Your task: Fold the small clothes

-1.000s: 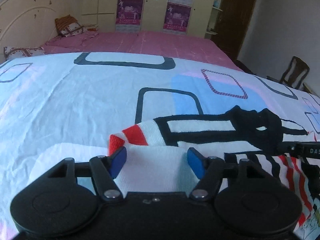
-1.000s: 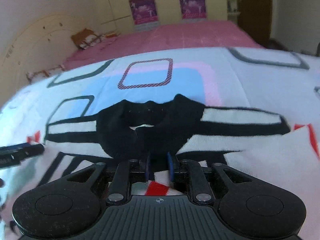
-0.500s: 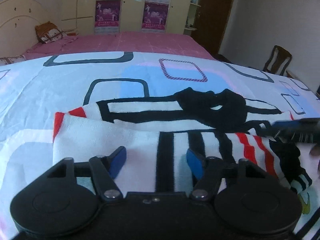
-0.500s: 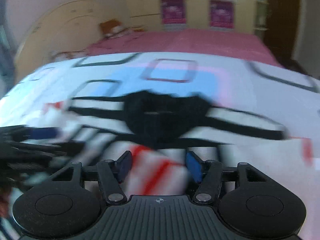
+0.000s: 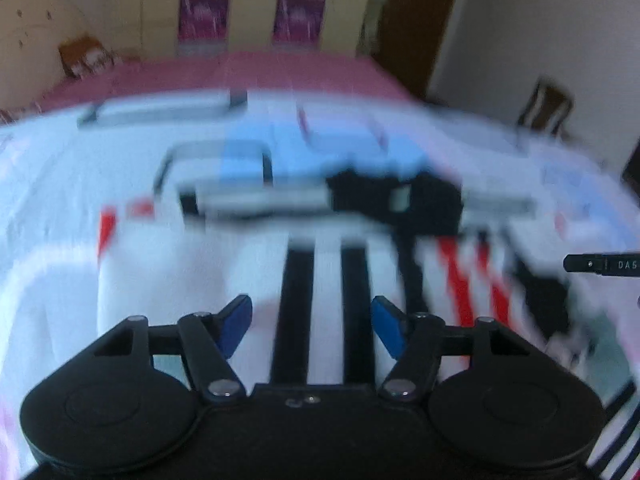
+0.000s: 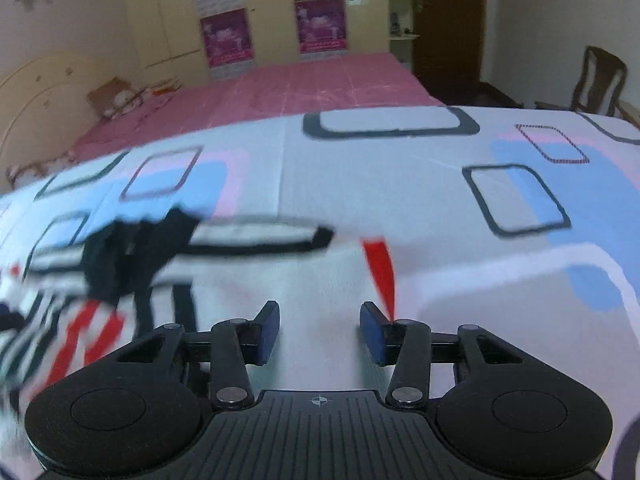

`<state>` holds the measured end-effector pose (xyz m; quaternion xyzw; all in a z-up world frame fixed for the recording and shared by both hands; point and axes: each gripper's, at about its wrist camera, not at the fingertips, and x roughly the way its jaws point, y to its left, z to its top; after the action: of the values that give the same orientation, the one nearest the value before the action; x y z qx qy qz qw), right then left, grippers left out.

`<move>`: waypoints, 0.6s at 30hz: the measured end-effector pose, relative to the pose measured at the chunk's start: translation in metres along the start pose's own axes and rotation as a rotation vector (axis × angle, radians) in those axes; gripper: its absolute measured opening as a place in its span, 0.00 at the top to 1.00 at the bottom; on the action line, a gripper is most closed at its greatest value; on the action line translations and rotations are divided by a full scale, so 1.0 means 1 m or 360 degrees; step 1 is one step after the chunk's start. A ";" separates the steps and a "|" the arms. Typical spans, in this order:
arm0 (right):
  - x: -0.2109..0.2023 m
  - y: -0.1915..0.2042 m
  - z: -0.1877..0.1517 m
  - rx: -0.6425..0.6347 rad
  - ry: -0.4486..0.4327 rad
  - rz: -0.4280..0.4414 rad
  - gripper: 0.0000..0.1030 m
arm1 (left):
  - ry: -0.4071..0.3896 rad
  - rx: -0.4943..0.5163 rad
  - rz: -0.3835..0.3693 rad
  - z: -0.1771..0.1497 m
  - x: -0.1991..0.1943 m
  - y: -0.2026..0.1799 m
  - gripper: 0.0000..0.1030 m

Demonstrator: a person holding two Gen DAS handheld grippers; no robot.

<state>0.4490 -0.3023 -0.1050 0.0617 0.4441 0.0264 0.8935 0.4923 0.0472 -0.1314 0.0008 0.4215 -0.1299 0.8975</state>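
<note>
A small white sweater (image 5: 168, 280) with black and red stripes and a black collar (image 5: 396, 200) lies on the patterned sheet (image 5: 60, 168); the left wrist view is blurred. My left gripper (image 5: 312, 328) stands open just above its black-striped middle, with nothing pinched. At the right edge shows the tip of my right gripper (image 5: 604, 266). In the right wrist view the right gripper (image 6: 320, 332) hovers over the sweater (image 6: 320, 276) by its sleeve's red cuff stripe (image 6: 380, 268). Its jaws are closing, but the pads touch no cloth. The collar (image 6: 132, 252) lies to its left.
The white sheet (image 6: 400, 184) with blue and pink squares covers the near bed. Beyond it lie pink bedding (image 6: 300, 88), a pillow (image 6: 116, 96) by the headboard, and a wardrobe with posters (image 6: 228, 36). A wooden chair (image 6: 600, 80) and a dark door (image 6: 448, 20) stand at the right.
My right gripper let go of the cloth below the collar, opened, and swung right over the sleeve. The left gripper slid right across the sweater, staying open.
</note>
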 end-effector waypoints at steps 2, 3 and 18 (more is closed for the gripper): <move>0.002 0.009 -0.016 -0.0119 -0.0032 -0.0047 0.56 | -0.0049 0.0072 0.0055 -0.007 -0.002 -0.007 0.35; -0.004 0.014 -0.015 -0.0131 -0.0016 -0.0080 0.55 | -0.0036 0.0042 0.0072 -0.005 -0.005 -0.009 0.35; -0.045 0.046 -0.043 0.0141 0.0024 0.0424 0.91 | -0.0152 -0.0090 0.0188 -0.042 -0.040 0.006 0.34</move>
<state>0.3883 -0.2579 -0.0889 0.1593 0.4394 0.1256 0.8751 0.4379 0.0673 -0.1288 -0.0059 0.3810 -0.0648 0.9223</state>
